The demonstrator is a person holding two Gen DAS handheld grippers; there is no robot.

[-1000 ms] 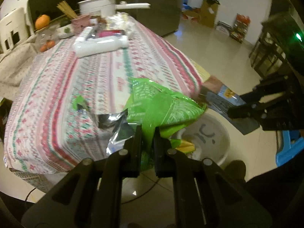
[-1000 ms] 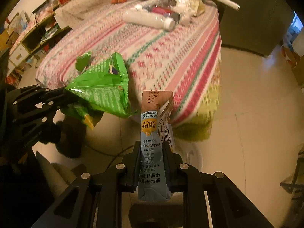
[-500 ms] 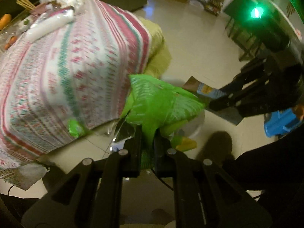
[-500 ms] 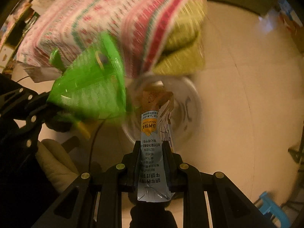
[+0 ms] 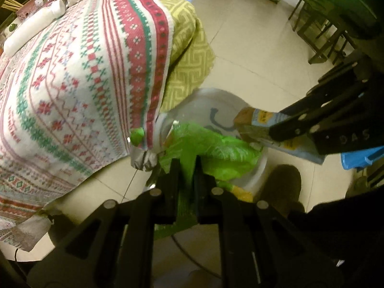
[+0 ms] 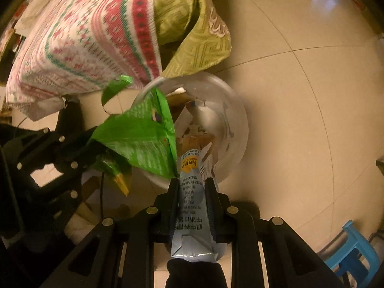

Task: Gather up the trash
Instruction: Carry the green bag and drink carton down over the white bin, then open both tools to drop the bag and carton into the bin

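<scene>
The left gripper (image 5: 186,168) is clamped on a crumpled green snack bag (image 5: 211,146). The right gripper (image 6: 192,189) is clamped on a flattened milk carton (image 6: 193,192). Both pieces hang just beyond the fingertips, over a translucent bin (image 6: 237,129) on the floor beside the cloth-covered table (image 5: 79,72).

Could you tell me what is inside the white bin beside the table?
The bin holds paper and wrapper scraps; the green bag and carton cover the rest.
</scene>
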